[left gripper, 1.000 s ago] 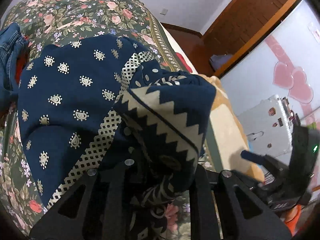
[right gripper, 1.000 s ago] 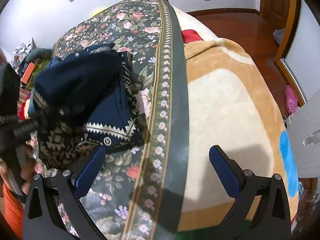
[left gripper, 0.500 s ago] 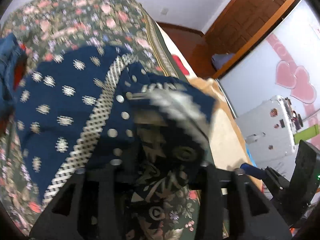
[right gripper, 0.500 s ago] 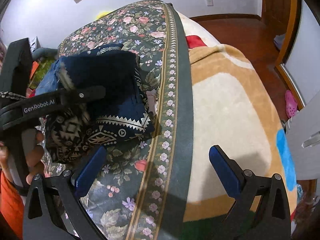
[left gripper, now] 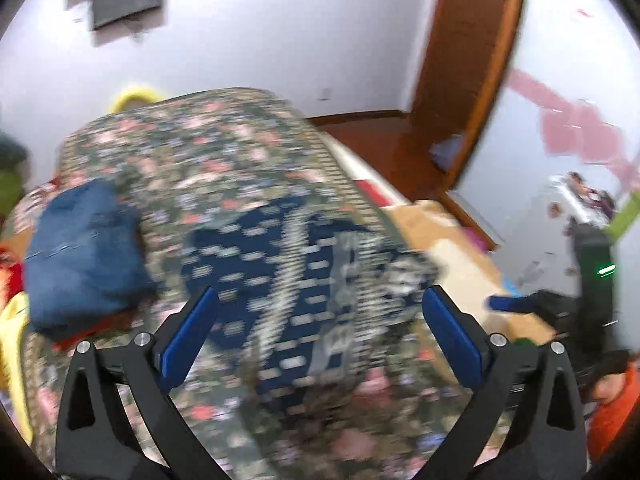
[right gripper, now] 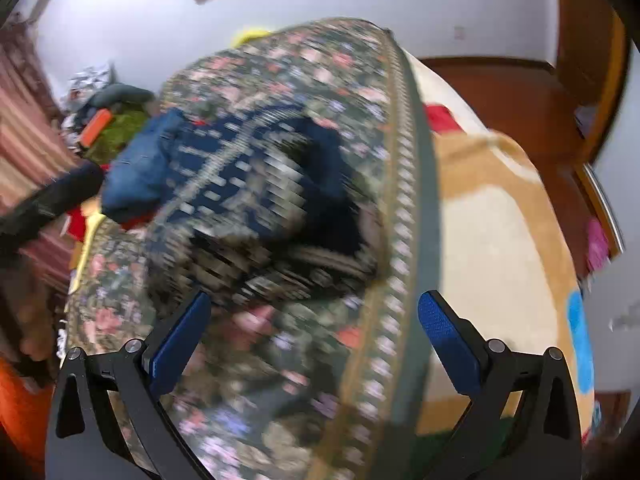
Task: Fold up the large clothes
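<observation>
Soft, limp navy patterned garment (left gripper: pixel 280 280), looks light to medium in weight, probably thin woven cloth; no stiffness, will sag and slide off a fold if lifted from the middle. Not fragile. Slippery to a modest degree at a guess, so pinch through two layers at a hem or corner, not on the flat face. Best hold: the banded edge on the near right side, close to the floral bedspread (left gripper: pixel 224 148), or the two near corners at once for the next fold.

Lying bunched and partly folded on the floral bedspread, near the spread's bordered edge, beside a folded blue denim piece (left gripper: pixel 84 256) on its left. Touching the denim or just beside it: cannot tell through blur.

Look: dark navy ground, small pale repeated motifs, a pale lattice strip running diagonally across, darker geometric band along the near edge. Same garment (right gripper: pixel 256 184) in the right wrist view, a dark fold heaped on its right side. Heavy motion blur in both views, fine pattern unreadable.

Left gripper (left gripper: pixel 320 332) spread wide, nothing between the blue pads, above the garment's near edge. Right gripper (right gripper: pixel 316 336) also spread wide and bare, over the bedspread just short of the garment. Tan blanket (right gripper: pixel 492 240) farther right, apart from the garment.
</observation>
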`<state>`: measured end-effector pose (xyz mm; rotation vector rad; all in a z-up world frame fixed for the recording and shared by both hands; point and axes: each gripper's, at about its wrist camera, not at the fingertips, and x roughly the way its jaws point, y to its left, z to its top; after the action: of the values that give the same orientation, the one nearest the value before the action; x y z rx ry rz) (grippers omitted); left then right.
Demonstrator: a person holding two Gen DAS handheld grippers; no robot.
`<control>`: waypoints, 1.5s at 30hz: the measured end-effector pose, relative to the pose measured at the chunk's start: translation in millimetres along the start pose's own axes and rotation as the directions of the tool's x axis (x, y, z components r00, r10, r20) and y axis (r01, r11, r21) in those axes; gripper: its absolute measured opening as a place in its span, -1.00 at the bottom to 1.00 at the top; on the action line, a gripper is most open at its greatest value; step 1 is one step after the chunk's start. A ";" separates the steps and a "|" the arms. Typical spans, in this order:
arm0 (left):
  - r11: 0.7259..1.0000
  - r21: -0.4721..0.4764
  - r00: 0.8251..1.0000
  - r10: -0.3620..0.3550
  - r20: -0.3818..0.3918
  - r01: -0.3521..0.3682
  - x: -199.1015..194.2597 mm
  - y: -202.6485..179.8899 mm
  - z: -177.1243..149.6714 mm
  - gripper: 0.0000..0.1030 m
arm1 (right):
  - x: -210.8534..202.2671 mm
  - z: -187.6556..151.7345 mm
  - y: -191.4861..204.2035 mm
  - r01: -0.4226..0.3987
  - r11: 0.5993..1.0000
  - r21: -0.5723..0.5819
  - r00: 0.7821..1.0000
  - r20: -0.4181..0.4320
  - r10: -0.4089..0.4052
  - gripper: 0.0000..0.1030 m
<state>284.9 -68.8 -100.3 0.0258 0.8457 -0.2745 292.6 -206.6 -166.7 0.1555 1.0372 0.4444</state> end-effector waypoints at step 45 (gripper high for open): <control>0.938 -0.346 0.994 -0.056 -0.098 0.019 24.2 104.1 -55.4 1.00 | 20.7 36.2 -22.5 -0.037 0.999 -0.029 0.999 0.030 0.038 1.00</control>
<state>285.4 33.3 -164.0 -0.3069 0.9924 -0.1583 338.9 -215.0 -172.3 0.1561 0.9989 0.4890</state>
